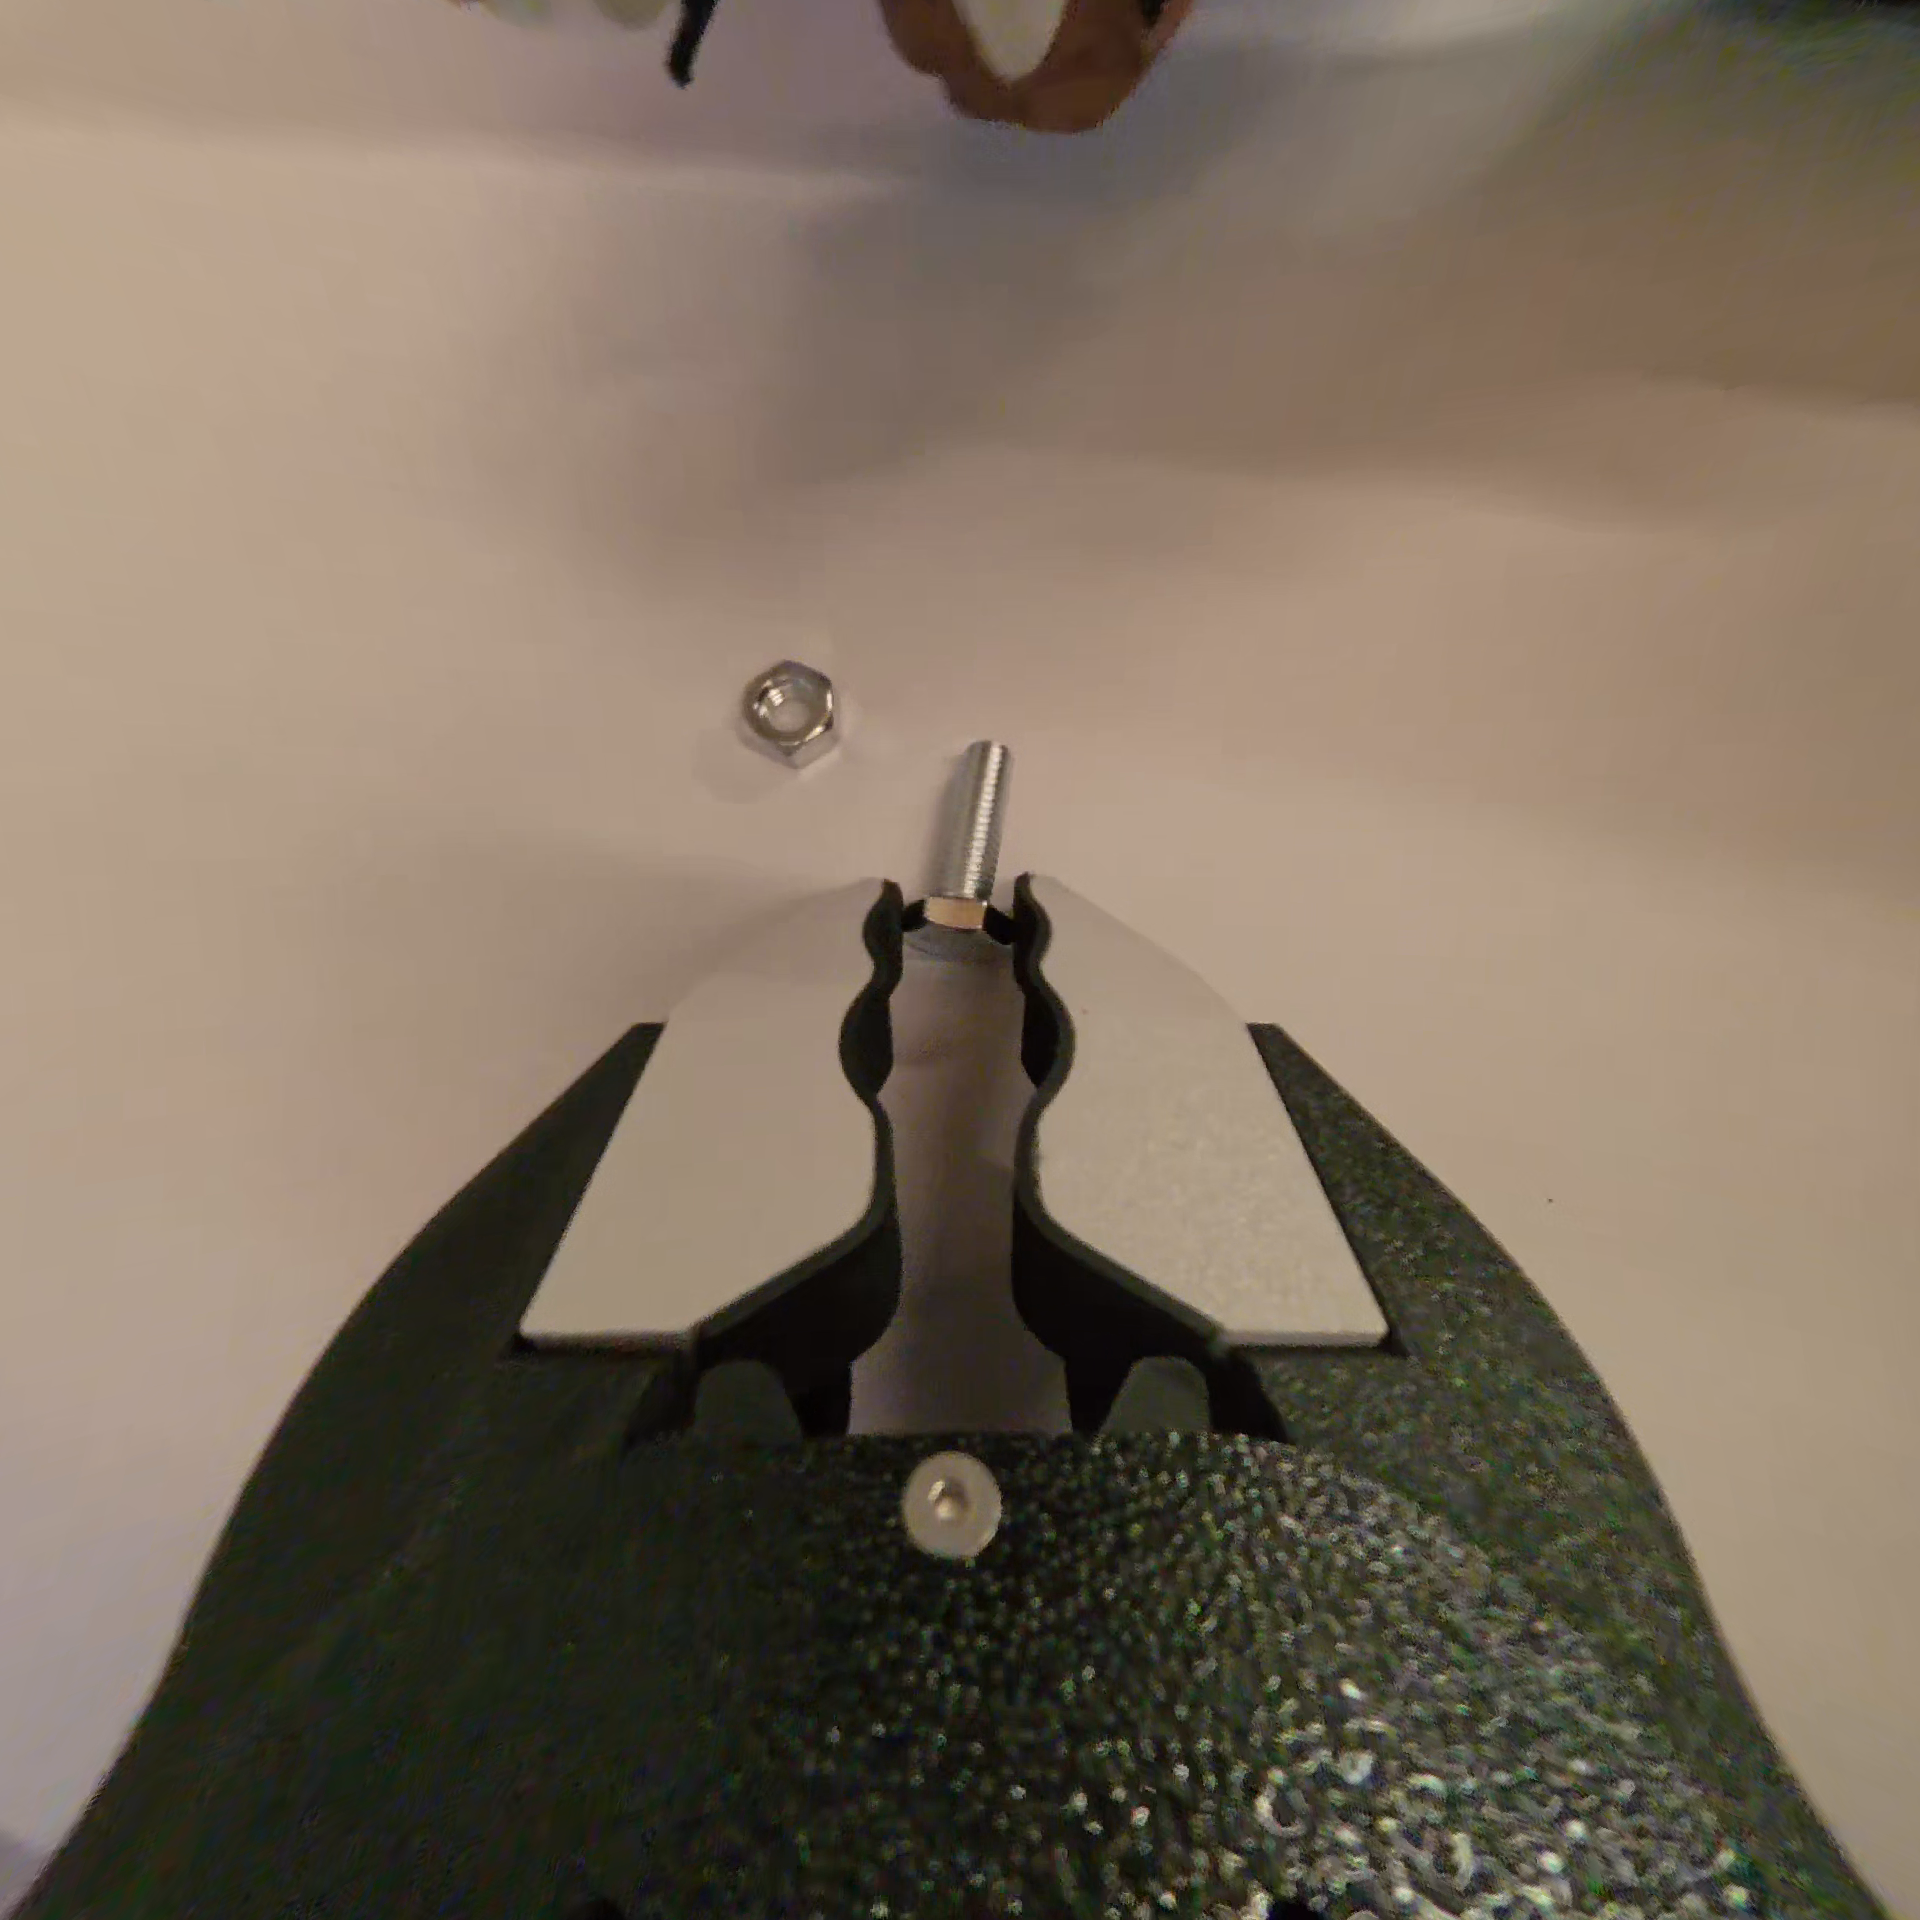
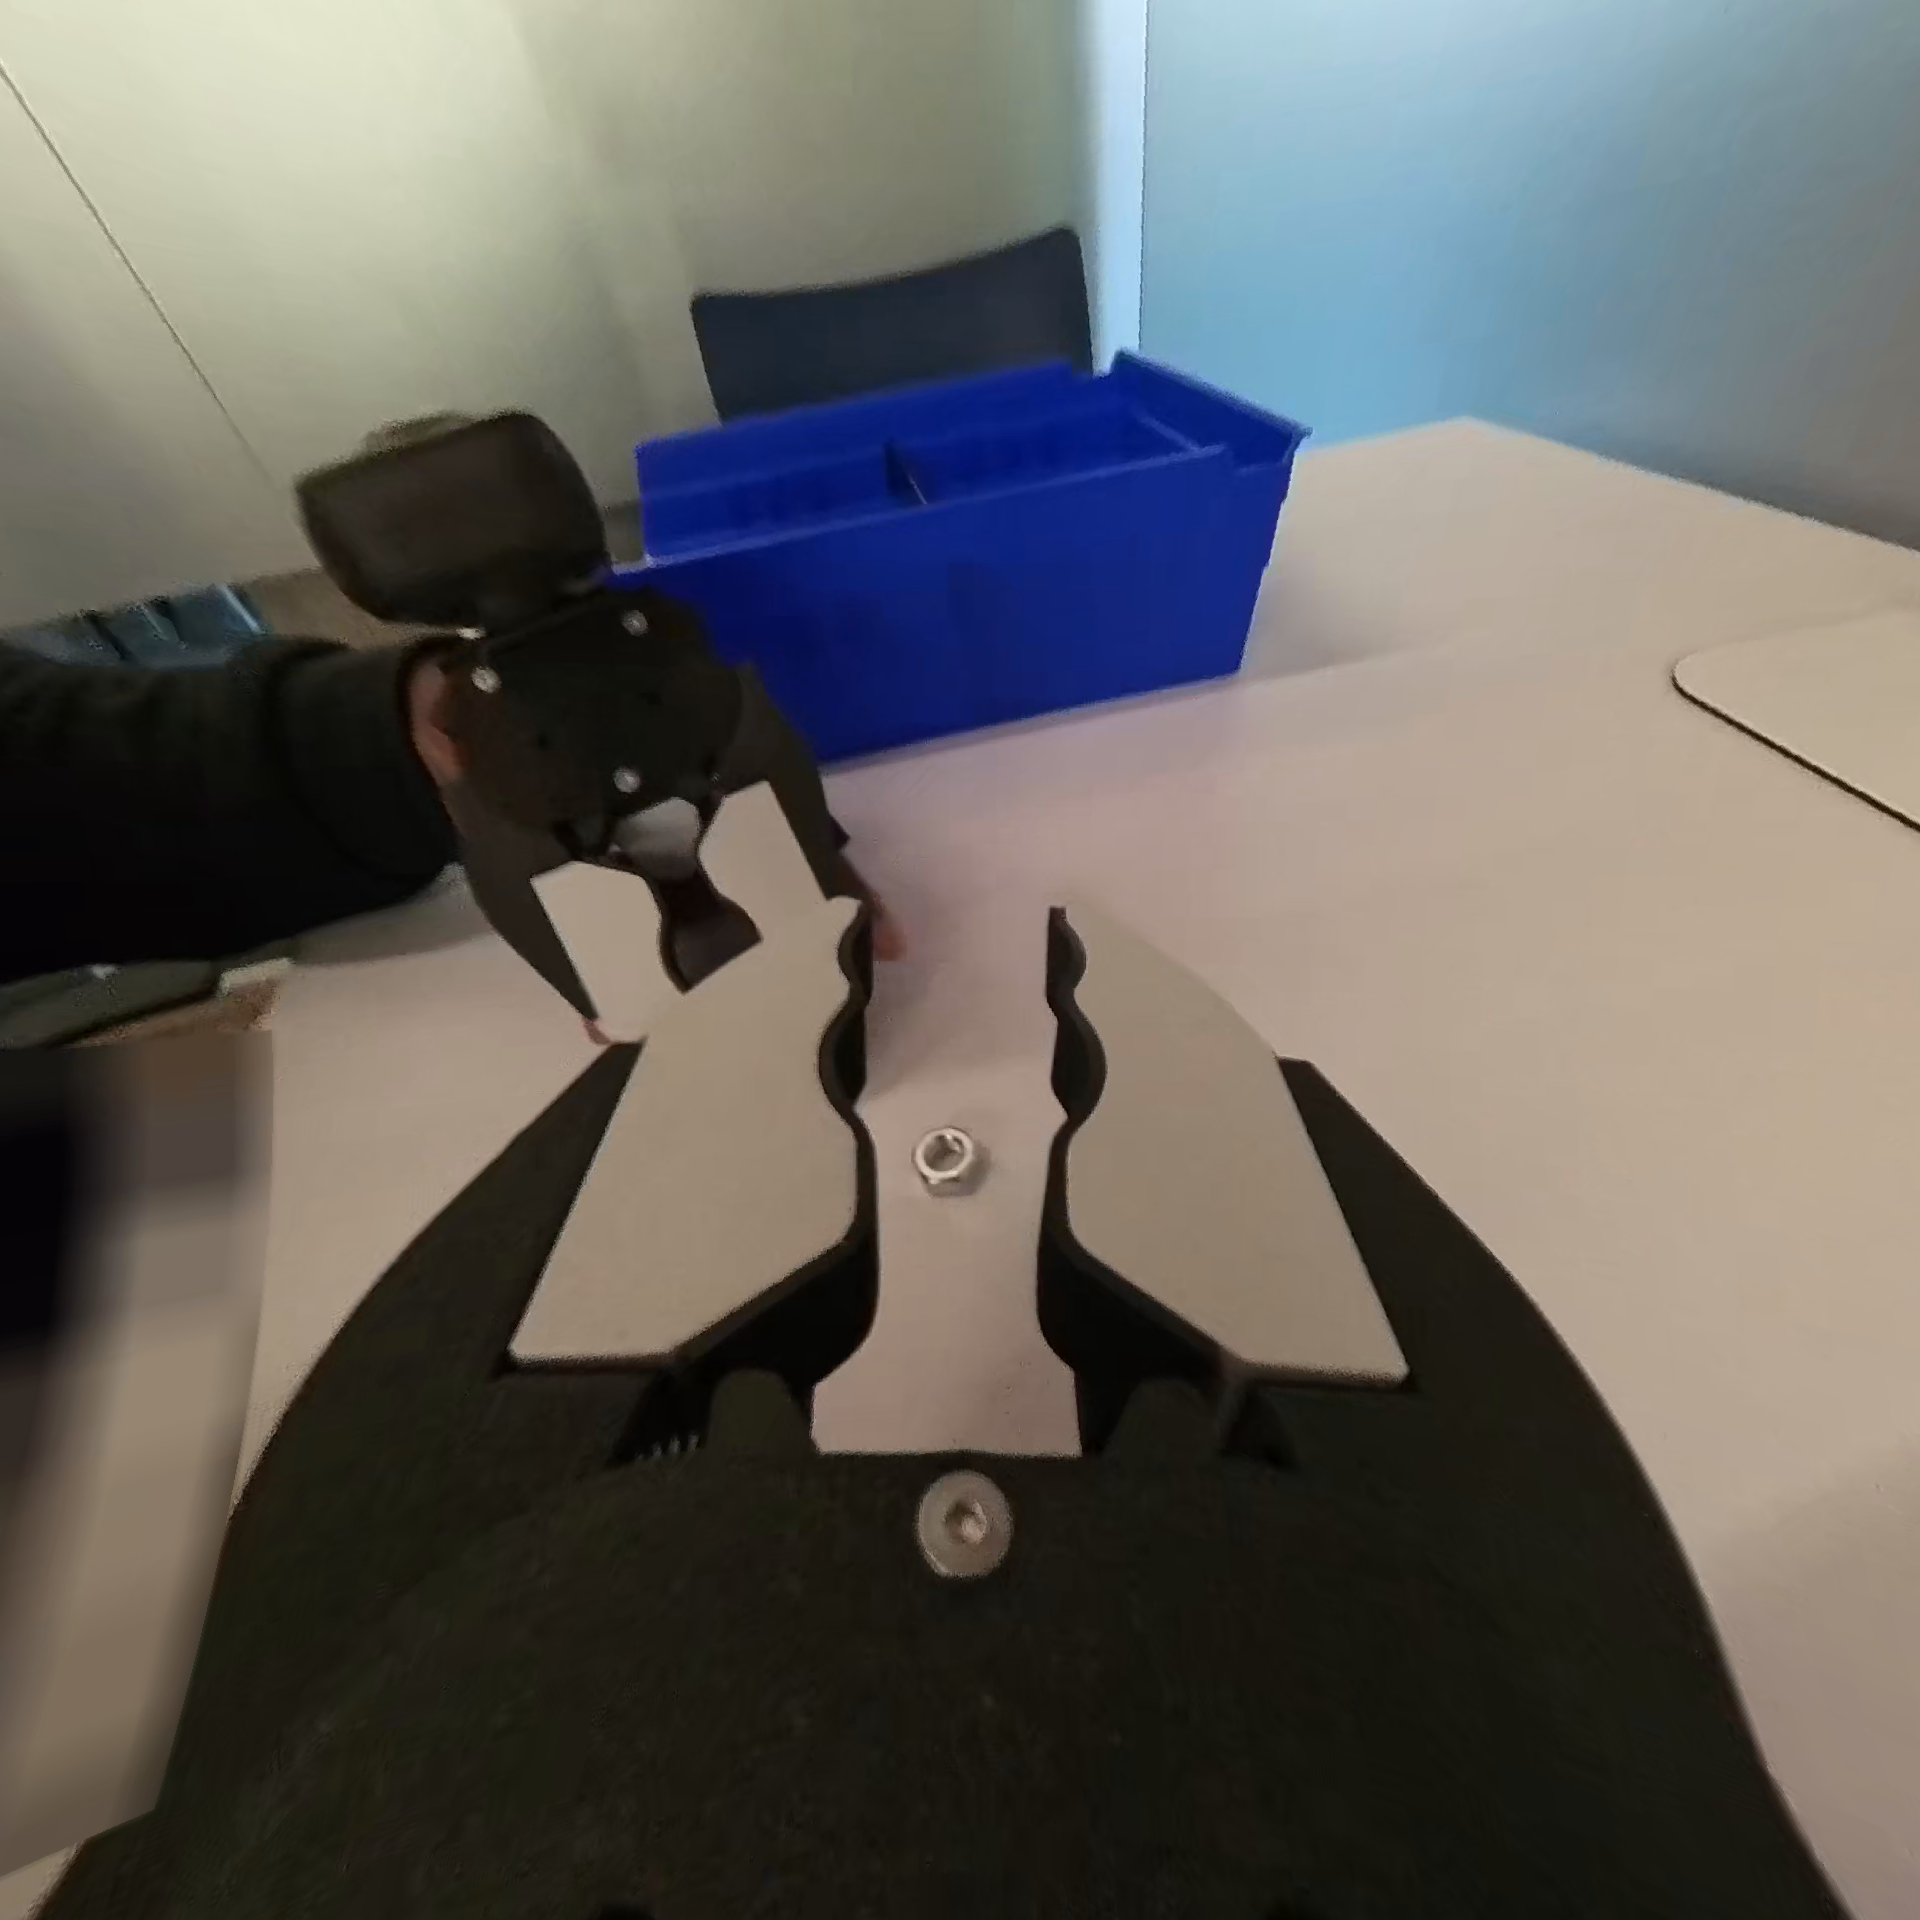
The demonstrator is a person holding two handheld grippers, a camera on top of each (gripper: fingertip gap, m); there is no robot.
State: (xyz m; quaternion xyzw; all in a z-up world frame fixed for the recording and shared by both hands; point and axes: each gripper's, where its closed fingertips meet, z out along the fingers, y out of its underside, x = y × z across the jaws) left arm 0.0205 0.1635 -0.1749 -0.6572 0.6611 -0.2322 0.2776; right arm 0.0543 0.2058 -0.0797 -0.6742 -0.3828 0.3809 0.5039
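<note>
Left claw: left gripper (image 1: 956,914) is sitting narrowed on the hex head of a silver bolt (image 1: 966,821). Both pads are pressing the head at the tips, and the threaded shank is sticking out toward 12 o'clock.
Right claw: right gripper (image 2: 956,966) is standing open and gripping nothing, with table showing between the fingers. A silver nut (image 2: 948,1158) is lying flat on the table in the gap, touching neither pad.
Nut from the left view: nut (image 1: 788,717) is lying at 10 o'clock of the bolt tip, near but apart.
Table: pale table (image 2: 1455,935) is carrying a blue bin (image 2: 956,613) at 12 o'clock and a pale mat (image 2: 1829,707) at 2 o'clock.
Behind the bin: a dark chair (image 2: 894,332).
Count: 1 bolt, 1 nut, 1 bin, 1 mat, 1 chair, 2 grippers.
</note>
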